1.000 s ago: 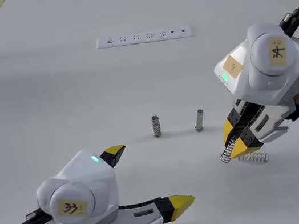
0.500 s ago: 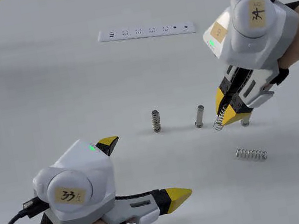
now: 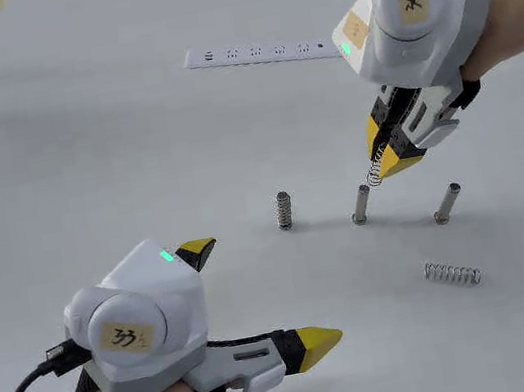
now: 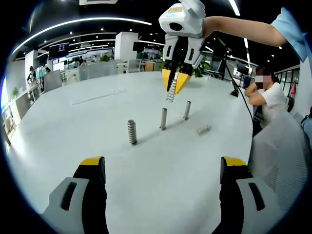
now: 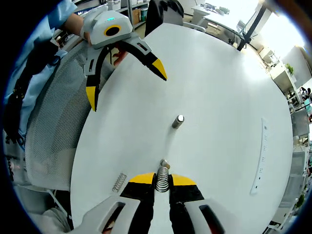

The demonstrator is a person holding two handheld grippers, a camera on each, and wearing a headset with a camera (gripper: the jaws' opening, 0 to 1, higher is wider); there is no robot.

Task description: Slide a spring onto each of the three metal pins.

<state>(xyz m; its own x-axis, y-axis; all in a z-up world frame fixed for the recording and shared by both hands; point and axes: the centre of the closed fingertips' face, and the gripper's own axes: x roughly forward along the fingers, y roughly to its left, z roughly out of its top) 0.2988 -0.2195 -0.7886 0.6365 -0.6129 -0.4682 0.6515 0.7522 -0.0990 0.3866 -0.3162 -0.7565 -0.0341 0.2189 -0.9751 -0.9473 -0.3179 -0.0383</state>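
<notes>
Three upright metal pins stand in a row on the white table. The left pin [image 3: 284, 209] [image 4: 132, 131] wears a spring. The middle pin [image 3: 360, 204] [image 4: 163, 118] and the right pin [image 3: 447, 203] [image 4: 187, 110] are bare. My right gripper [image 3: 383, 159] [image 4: 175, 82] [image 5: 163, 179] is shut on a spring [image 3: 375, 172] [image 4: 170, 92] [image 5: 163, 176], whose lower end hangs just above the middle pin's top [image 5: 165, 164]. Another spring [image 3: 452, 272] [image 4: 203, 129] [image 5: 119, 182] lies flat on the table. My left gripper [image 3: 260, 298] [image 4: 163, 168] [image 5: 125, 85] stands open and holds nothing, nearer the person.
A white power strip [image 3: 262, 53] lies at the far side of the table [image 3: 84, 166]. A mesh chair [image 5: 53, 122] stands by the table edge, and a seated person [image 4: 273, 97] is at the right in the left gripper view.
My right gripper has carried its spring up from beside the lying spring and over to just above the middle pin. The left gripper has hardly moved.
</notes>
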